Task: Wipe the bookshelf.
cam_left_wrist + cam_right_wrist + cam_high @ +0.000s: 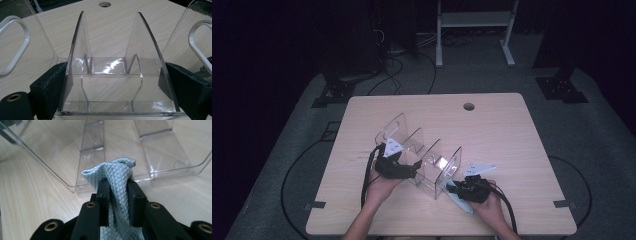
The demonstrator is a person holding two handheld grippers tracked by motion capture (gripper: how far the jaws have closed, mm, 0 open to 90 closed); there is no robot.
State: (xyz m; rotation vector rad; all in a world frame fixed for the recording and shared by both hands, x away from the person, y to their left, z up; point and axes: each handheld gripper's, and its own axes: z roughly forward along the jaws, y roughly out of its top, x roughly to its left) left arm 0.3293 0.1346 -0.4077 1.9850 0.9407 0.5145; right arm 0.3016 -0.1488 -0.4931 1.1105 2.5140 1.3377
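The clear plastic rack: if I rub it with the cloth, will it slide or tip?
Probably slide rather than tip: the clear plastic rack has a flat base on smooth wood, so the left gripper bracing its sides helps. It looks rigid, its thin dividers perhaps brittle. The blue cloth in the right gripper is floppy, so press lightly.

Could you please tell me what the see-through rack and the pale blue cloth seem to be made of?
The rack looks like clear, glossy acrylic or similar plastic: the wood grain shows through it and its edges catch highlights. The cloth appears to be a soft microfibre-type weave with a diamond pattern, folding limply.
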